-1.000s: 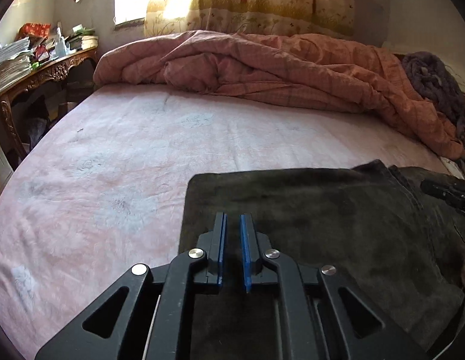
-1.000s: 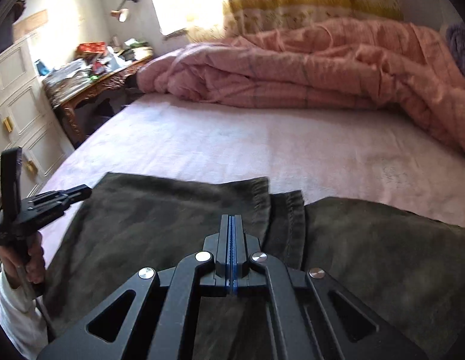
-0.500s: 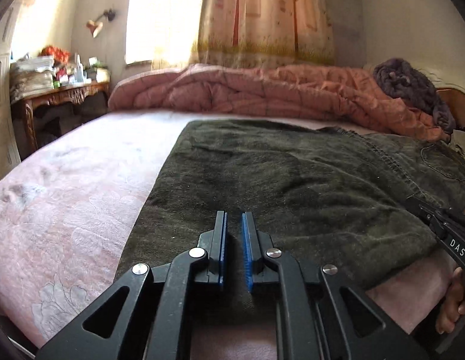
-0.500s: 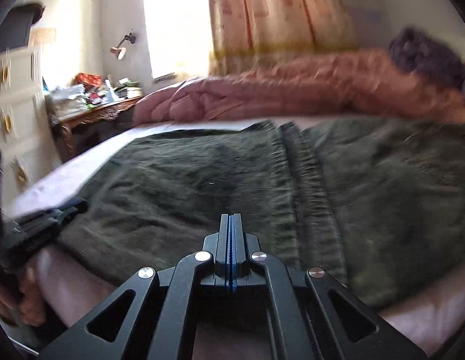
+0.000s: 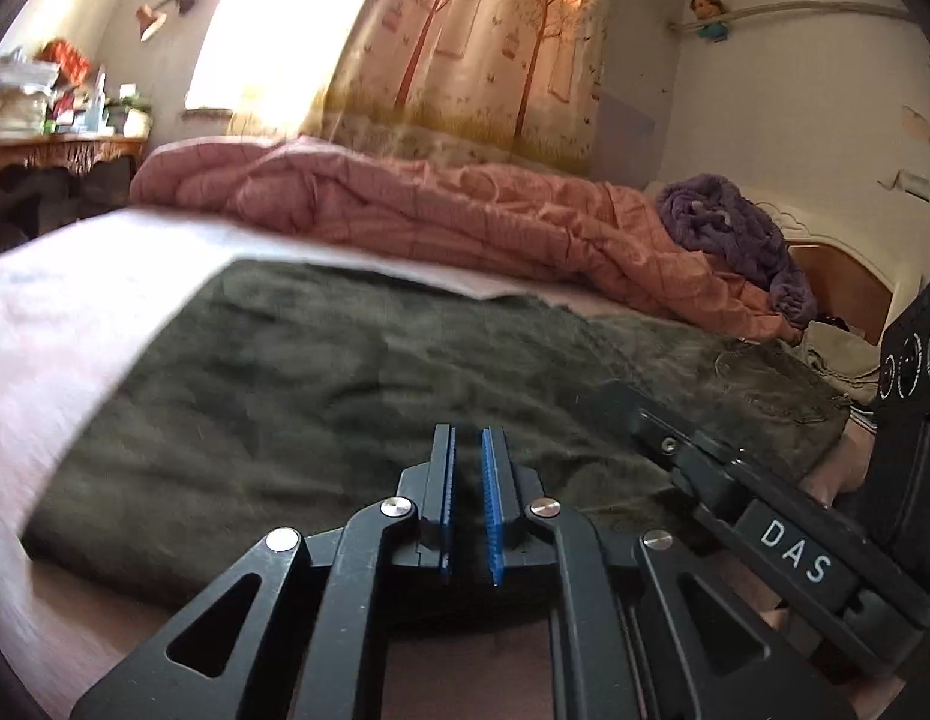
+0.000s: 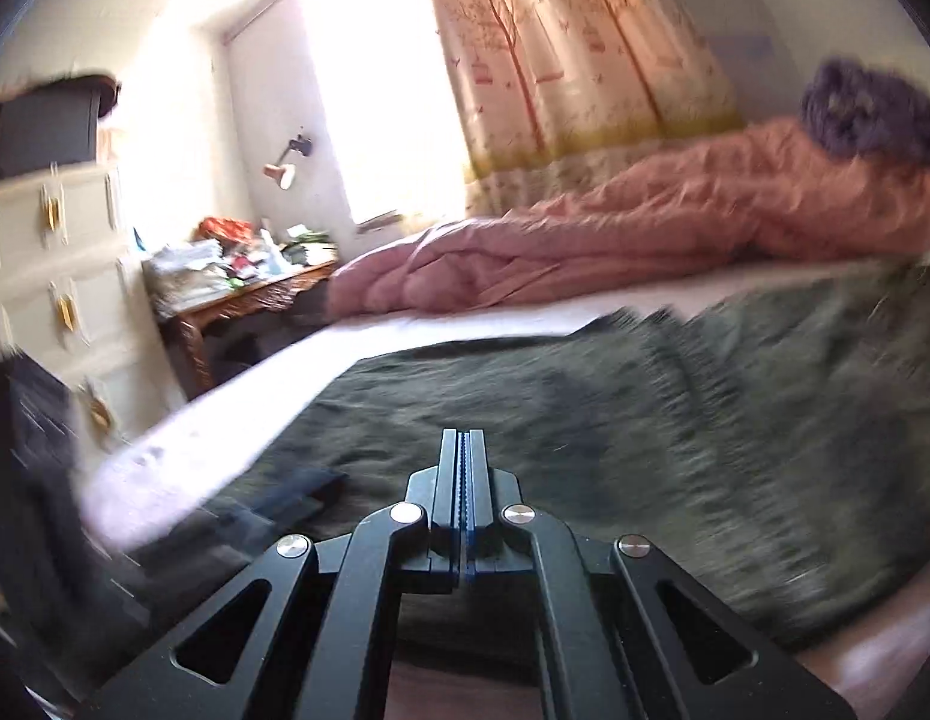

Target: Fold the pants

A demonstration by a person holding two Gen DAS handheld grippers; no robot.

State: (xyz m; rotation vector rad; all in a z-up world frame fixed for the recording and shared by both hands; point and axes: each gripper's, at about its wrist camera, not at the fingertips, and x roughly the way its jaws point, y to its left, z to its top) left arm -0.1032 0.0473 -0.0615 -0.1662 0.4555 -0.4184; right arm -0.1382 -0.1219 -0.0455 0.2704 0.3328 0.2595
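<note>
Dark olive pants lie folded flat on the pink bed sheet, near the bed's front edge. My left gripper sits low at the pants' near edge, its blue pads a narrow gap apart with nothing between them. The right gripper's black body shows at the right of the left wrist view, over the pants. In the right wrist view the pants fill the middle, blurred by motion. My right gripper is shut and empty, low at the pants' near edge. The left gripper appears blurred at lower left.
A rumpled pink duvet lies along the far side of the bed, with a purple blanket at its right end. A cluttered wooden desk stands at the left, beside a white dresser. A curtain covers the window.
Both grippers have dropped from above the pants to bed level at the near edge and drawn closer together. Neither jaw has changed its opening.
</note>
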